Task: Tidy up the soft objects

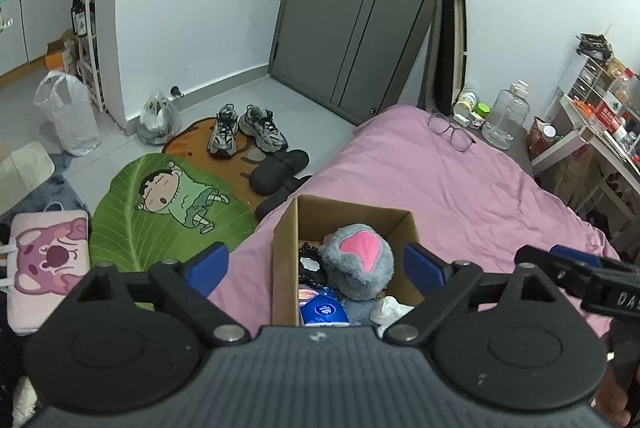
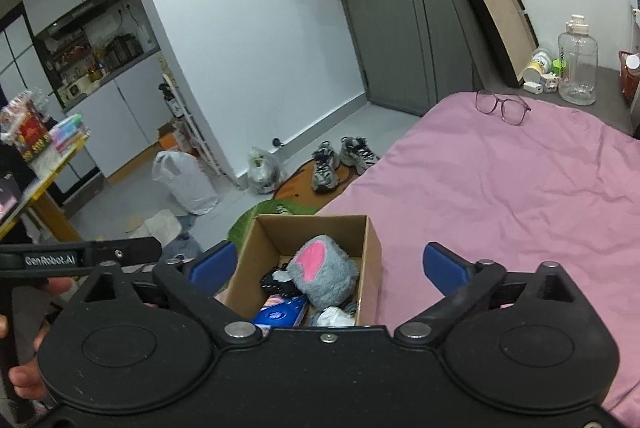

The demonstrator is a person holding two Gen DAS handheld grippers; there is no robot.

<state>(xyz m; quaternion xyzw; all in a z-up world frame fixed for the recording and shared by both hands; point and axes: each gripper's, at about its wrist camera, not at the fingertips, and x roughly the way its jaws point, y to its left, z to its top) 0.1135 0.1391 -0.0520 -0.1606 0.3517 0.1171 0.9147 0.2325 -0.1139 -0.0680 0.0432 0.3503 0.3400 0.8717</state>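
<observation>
The bed (image 2: 500,195) carries a box (image 2: 372,252) at its left edge, holding a grey plush toy (image 2: 324,268). Both the left gripper (image 1: 316,268) and right gripper (image 2: 328,268) hang wide open, empty; best lowered straight, clearing the box walls.

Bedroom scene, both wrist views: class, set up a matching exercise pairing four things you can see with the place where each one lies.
Things:
1. grey plush toy
2. glasses
3. sneakers
4. clear water jug

Places:
A. on the pink bedsheet, near its far end
B. on the grey ledge beyond the bed
C. inside the cardboard box
D. on the brown floor mat by the door

Pairs: 1-C, 2-A, 3-D, 4-B
</observation>
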